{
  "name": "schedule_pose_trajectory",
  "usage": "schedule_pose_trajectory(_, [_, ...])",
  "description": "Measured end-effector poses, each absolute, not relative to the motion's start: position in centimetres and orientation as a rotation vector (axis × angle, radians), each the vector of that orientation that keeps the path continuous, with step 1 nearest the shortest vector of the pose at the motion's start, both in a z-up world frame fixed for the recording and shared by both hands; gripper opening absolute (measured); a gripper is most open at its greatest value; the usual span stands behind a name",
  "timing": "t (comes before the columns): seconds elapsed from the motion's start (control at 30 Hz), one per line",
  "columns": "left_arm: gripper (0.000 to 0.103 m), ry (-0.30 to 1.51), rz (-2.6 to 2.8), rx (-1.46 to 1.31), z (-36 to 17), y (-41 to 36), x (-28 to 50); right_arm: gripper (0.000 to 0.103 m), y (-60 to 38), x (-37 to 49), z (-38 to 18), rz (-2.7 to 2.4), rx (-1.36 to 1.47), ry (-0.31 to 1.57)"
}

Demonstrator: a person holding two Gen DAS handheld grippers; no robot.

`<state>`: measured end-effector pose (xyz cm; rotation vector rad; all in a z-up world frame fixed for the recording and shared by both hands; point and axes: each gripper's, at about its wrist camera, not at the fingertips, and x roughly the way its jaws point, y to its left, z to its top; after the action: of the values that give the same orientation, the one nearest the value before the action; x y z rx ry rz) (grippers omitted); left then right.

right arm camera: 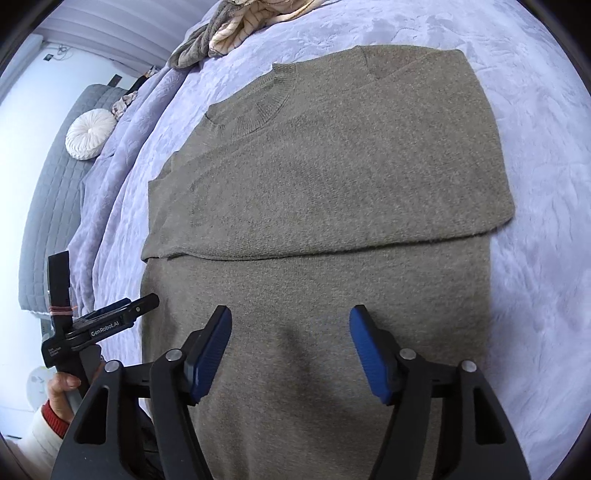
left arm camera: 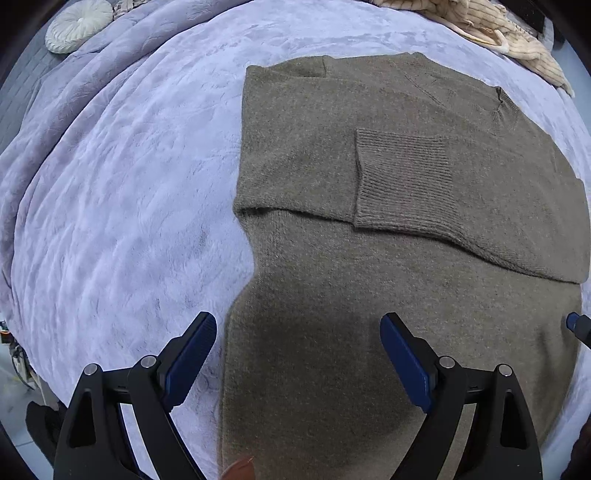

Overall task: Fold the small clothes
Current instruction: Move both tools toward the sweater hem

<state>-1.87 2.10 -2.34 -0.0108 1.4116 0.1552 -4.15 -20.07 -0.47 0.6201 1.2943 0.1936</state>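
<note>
An olive-brown knit sweater [left arm camera: 369, 258] lies flat on a lilac plush blanket [left arm camera: 122, 206], its sleeves folded across the chest; a ribbed cuff [left arm camera: 402, 177] rests on top. In the right wrist view the sweater [right arm camera: 325, 192] shows its round collar [right arm camera: 266, 107] at the far end. My left gripper [left arm camera: 298, 332] is open and empty, hovering over the sweater's lower left edge. My right gripper [right arm camera: 290, 325] is open and empty over the lower body of the sweater. The left gripper also shows in the right wrist view [right arm camera: 122, 314], held by a hand.
A round white cushion [left arm camera: 79, 24] lies at the far left on a grey quilted cover [right arm camera: 55, 192]. A heap of beige striped clothes [left arm camera: 498, 33] lies at the blanket's far right; it also shows in the right wrist view [right arm camera: 236, 29].
</note>
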Motion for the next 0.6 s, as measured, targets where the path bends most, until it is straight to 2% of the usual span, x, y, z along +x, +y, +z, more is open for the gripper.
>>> schedule_pose_trajectory(0.1, [0.092,1.391,0.151,-0.056,-1.7,1.9,-3.3,0.076,-20.2,-4.2,-0.7,0.209,0.610,1.302])
schedule_pose_trajectory(0.13, [0.102,1.391,0.158,-0.069,-1.4,1.6,-3.9,0.076,-20.2,-4.2,-0.8,0.213,0.610,1.306])
schedule_pose_trajectory(0.17, [0.103,1.389,0.171,-0.091,-1.3,1.9,-4.5,0.076,-20.1,-4.2,-0.9,0.221,0.612,1.311])
schedule_pose_trajectory(0.6, [0.103,1.415,0.267,-0.137,-2.0,5.4,-10.3,0.076,-13.5,-4.0,-1.9,0.351,0.623,1.347])
